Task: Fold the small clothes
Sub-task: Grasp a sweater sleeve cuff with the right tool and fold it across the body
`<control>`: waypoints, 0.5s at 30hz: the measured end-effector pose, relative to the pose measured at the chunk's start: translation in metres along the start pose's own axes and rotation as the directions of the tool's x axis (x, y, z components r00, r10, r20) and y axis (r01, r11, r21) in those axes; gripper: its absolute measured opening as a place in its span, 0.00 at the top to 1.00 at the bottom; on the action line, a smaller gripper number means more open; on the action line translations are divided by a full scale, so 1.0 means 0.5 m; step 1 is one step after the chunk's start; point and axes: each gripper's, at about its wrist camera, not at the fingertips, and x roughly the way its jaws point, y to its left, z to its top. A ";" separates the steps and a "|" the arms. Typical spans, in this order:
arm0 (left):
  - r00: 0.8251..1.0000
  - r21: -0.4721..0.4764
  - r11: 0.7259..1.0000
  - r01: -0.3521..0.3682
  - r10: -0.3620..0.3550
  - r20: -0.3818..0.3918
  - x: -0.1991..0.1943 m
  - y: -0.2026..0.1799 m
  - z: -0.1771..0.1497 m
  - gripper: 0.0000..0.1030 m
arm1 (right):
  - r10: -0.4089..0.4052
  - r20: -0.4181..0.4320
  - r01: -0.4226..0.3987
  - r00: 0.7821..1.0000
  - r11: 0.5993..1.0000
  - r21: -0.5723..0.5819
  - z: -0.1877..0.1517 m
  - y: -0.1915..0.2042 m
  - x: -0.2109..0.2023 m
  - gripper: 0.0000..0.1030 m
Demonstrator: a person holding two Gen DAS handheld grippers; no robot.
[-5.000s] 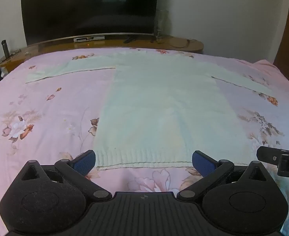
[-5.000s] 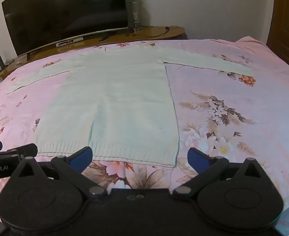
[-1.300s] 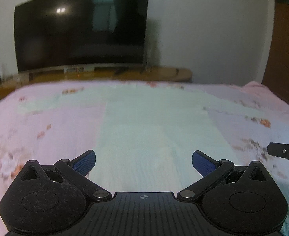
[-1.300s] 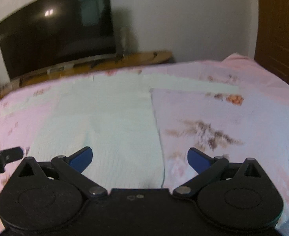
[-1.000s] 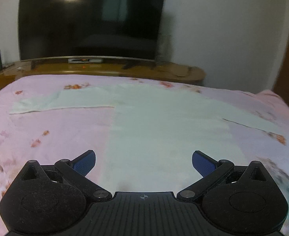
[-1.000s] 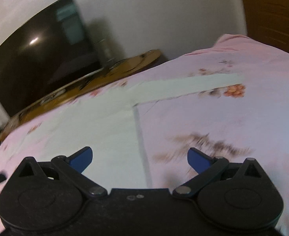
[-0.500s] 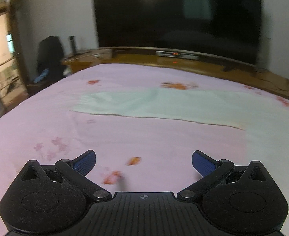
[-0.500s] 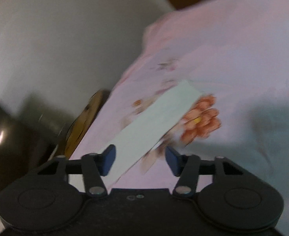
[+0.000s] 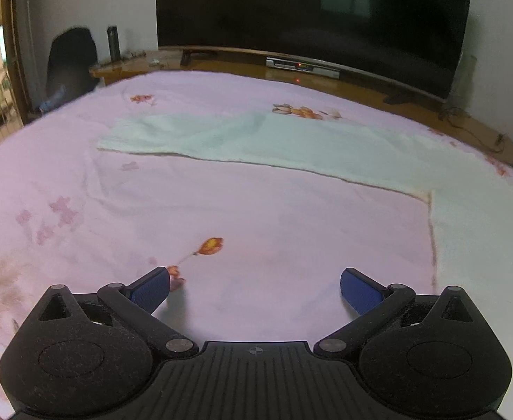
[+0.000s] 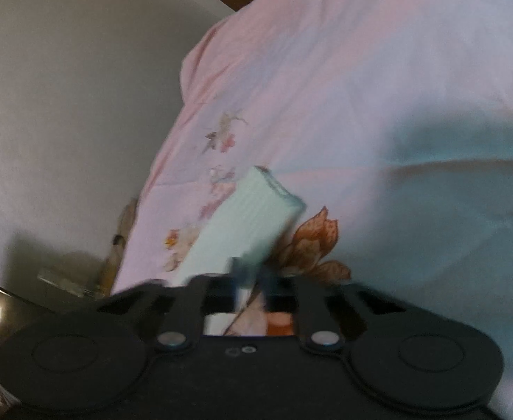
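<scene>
A pale mint knitted sweater lies flat on the pink floral bedspread (image 9: 256,210). In the left wrist view its left sleeve (image 9: 221,136) stretches across the bed ahead, and the body's edge (image 9: 483,238) shows at the right. My left gripper (image 9: 254,288) is open and empty, low over bare bedspread short of the sleeve. In the right wrist view my right gripper (image 10: 251,274) is shut on the right sleeve (image 10: 253,217) near its ribbed cuff, which sticks out beyond the jaws. The view is blurred.
A large dark TV (image 9: 308,10) stands on a wooden console (image 9: 361,84) past the bed's far edge. A dark chair (image 9: 69,66) and a bottle (image 9: 113,43) are at the far left. The wall (image 10: 64,105) lies beyond the bed's edge on the right side.
Both grippers moved from the hem out to the sleeves. The right gripper closed on the right sleeve near the cuff. The left gripper swung left toward the left sleeve and stayed open.
</scene>
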 end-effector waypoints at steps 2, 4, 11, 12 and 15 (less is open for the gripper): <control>1.000 -0.013 1.000 0.023 -0.023 -0.006 -0.005 0.005 0.001 0.00 | -0.011 0.019 0.012 1.000 0.998 -0.068 0.006 0.031 -0.014 0.96; 1.000 -0.012 1.000 0.020 -0.021 -0.011 -0.009 0.015 0.001 0.00 | 0.023 0.041 -0.016 0.999 0.984 -0.176 -0.010 0.085 -0.033 0.96; 0.999 -0.017 1.000 0.014 -0.015 -0.046 -0.020 0.049 -0.022 0.00 | 0.224 -0.124 -0.255 0.967 0.783 -0.567 -0.196 0.363 -0.059 0.96; 0.999 -0.023 1.000 0.007 -0.008 -0.048 -0.023 0.053 -0.025 0.00 | 0.244 -0.165 -0.294 0.956 0.748 -0.595 -0.242 0.398 -0.059 0.96; 0.999 -0.015 1.000 0.004 -0.005 -0.051 -0.031 0.061 -0.028 0.00 | 0.270 -0.284 -0.391 0.920 0.674 -0.627 -0.362 0.480 -0.039 0.96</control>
